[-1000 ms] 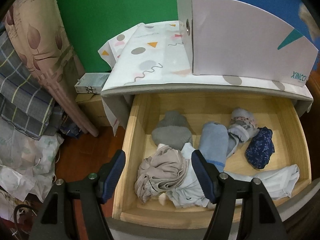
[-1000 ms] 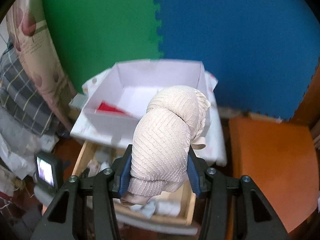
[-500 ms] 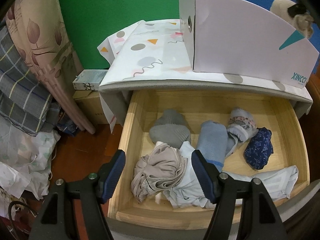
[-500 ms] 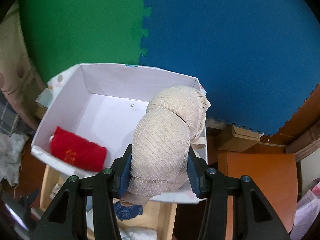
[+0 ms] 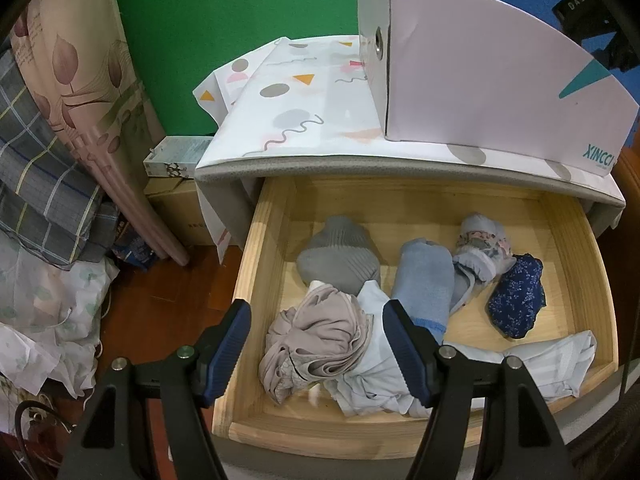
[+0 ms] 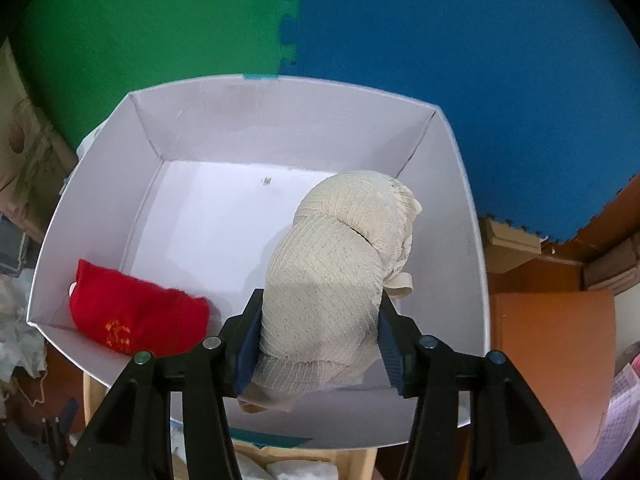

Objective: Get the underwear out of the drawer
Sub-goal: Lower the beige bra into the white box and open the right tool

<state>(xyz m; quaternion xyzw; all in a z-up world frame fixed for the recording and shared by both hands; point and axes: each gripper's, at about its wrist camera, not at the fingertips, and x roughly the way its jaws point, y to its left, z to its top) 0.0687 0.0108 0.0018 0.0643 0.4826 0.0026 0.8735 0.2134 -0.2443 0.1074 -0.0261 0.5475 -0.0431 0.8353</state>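
Observation:
The wooden drawer stands pulled out, holding several pieces: a crumpled taupe underwear, a grey roll, a light blue roll, a navy floral one and pale blue cloth. My left gripper hangs open above the taupe piece and touches nothing. My right gripper holds a cream ribbed underwear roll down inside the white box. Its jaws are opening, with the pads still against the roll. A red folded piece lies in the box's left corner.
The white box sits on the cabinet's patterned top above the drawer. A curtain and piled fabrics crowd the floor at left. An orange surface lies to the right of the cabinet. Green and blue foam mats cover the wall.
The right gripper carried the cream roll forward and down from above the drawer into the white box, and its jaws have widened slightly. The left gripper stayed put.

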